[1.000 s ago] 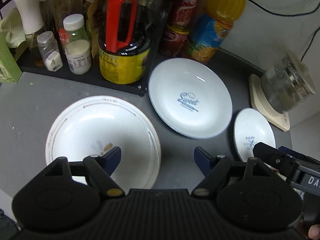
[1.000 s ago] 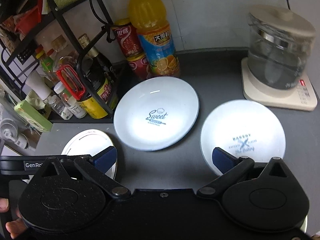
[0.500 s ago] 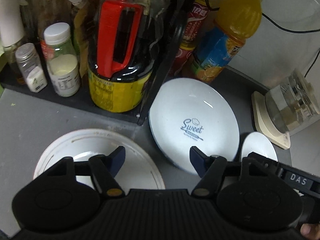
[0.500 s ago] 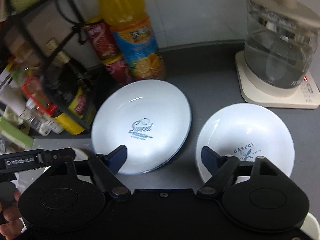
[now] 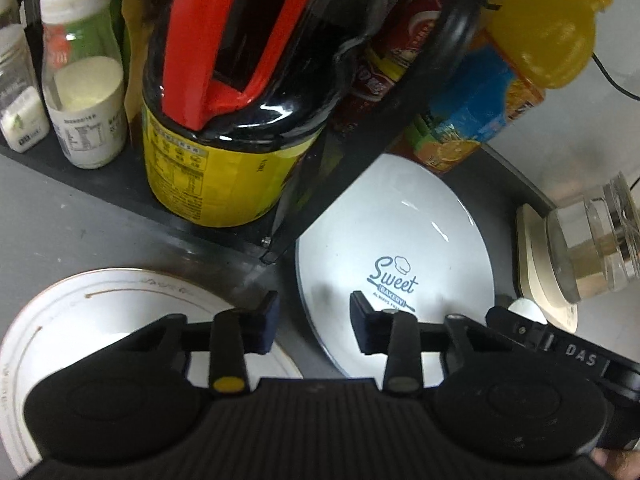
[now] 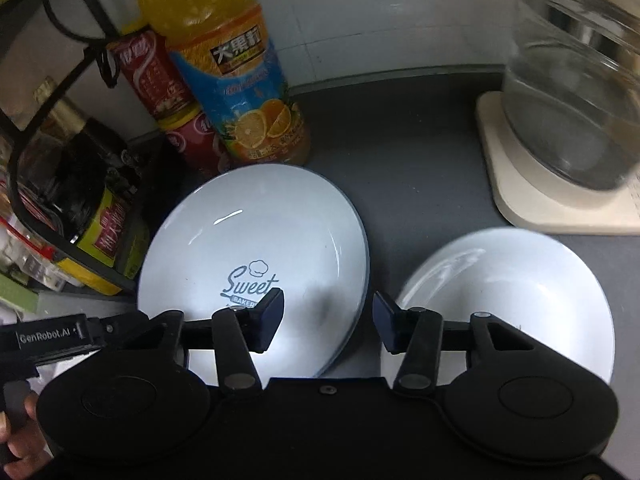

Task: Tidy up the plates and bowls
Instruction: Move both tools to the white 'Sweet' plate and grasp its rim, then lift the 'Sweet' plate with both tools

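A grey kitchen counter (image 6: 420, 152) carries the dishes, backed by a black wire rack (image 5: 360, 148) of bottles and a glass kettle on a cream base (image 6: 560, 128) at right. The white plate printed "Sweet Bakery" in blue (image 6: 260, 240) lies flat at the centre, just in front of the orange juice bottle with a blue label (image 6: 236, 80) and two stacked red cans (image 6: 160, 92). Left of it sits a wide white bowl with a thin brown rim line (image 5: 100, 312); right of it a plain white deep bowl (image 6: 520, 292). The left gripper (image 5: 314, 322) hangs over the gap between the brown-rimmed bowl and the plate, one blue pad above each rim, the plate's left edge between the jaws. The right gripper (image 6: 328, 320) straddles the plate's right edge, its other pad beside the deep bowl. Both pairs of jaws have just been closing and stand partly apart, the pads not pressing on the plate.
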### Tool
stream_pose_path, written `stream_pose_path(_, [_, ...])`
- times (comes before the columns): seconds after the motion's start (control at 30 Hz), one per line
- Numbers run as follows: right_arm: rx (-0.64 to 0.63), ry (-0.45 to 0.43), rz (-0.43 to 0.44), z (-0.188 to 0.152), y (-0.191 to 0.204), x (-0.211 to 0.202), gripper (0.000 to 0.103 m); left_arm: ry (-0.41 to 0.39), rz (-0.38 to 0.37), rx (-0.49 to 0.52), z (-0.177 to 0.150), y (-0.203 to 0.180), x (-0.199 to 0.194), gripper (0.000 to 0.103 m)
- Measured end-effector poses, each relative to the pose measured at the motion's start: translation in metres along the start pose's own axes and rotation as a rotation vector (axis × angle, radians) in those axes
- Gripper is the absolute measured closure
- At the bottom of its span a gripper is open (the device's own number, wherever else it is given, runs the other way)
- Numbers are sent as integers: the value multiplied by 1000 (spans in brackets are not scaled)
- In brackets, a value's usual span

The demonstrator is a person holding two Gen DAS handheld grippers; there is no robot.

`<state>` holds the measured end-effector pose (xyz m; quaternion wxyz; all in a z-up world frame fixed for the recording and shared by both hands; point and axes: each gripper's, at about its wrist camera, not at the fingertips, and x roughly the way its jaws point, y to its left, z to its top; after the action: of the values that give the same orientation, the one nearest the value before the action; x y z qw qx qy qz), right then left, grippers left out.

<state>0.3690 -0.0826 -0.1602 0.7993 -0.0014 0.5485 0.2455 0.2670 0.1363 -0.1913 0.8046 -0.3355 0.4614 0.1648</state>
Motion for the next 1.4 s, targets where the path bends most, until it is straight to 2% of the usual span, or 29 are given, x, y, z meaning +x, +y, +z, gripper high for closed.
stream_pose_path(0.27, [-46,66,-58,10,0,30,64,43,1,-30,-3,0,25,81])
stream_pose_path(0.47, [-63,120,-55,12,0,47,68,63,-5,-60,-6,0,36,87])
stream_pose_path(0.57, [-65,122,-36,11,1,51,75,56,-5,-74,-6,2,39,90])
stream_pose_path(0.7, [-37,113,-13,8,-1,55,75,34,-16,-118,-7,6,40,92])
stream_pose_path(0.83, [-11,121,7,6,-5,49,84,46,-37,-136,-6,13,37,93])
stream_pose_path(0.97, [-48,78,44,-2,-5,30,87,25,-64,-120,-5,12,23,93])
stream_pose_path(1.17, [-33,26,87,-9,-3,4,89,6,-61,-91,-7,6,6,93])
stream_pose_path(1.4, [-47,-2,82,-12,-1,-18,89,-16,-83,-74,-16,-1,-15,93])
